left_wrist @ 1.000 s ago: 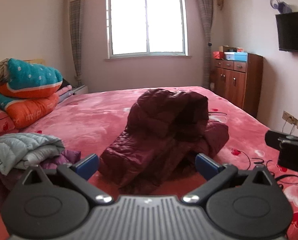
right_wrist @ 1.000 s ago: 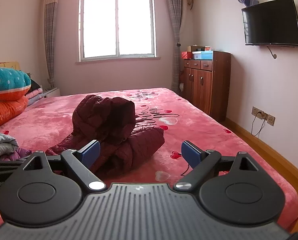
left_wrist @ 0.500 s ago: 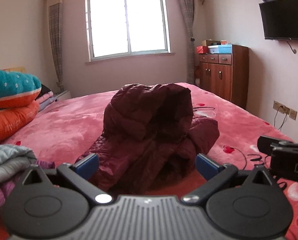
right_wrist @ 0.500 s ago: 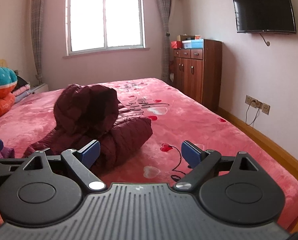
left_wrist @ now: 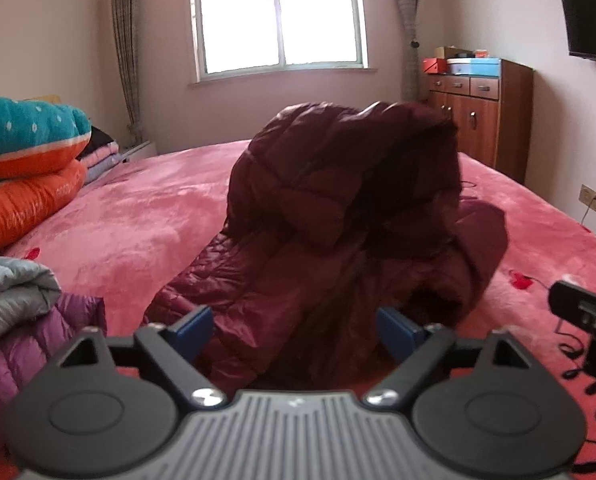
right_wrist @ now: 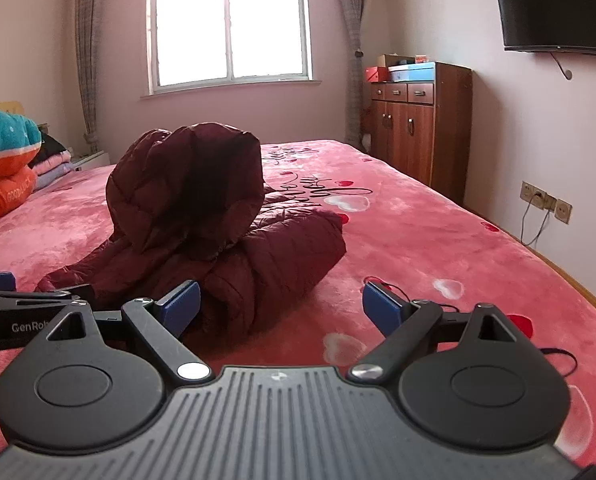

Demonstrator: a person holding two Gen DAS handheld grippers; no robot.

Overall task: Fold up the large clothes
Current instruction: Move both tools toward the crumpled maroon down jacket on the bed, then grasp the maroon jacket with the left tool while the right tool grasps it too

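Maroon puffer jacket is now framed closer by both sets of jaws, which are spread wide and hold nothing; the left gripper has been brought nearly to its near edge. It lies crumpled mid-bed, so folding is judged not yet begun.

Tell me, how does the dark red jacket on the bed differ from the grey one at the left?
The maroon jacket lies crumpled in a heap mid-bed, its hood standing up; the grey jacket sits low at the left edge, on a purple garment. The maroon one lies right before the open left gripper; the grey one is off to its side. Both are quilted puffer coats on the pink bedspread.
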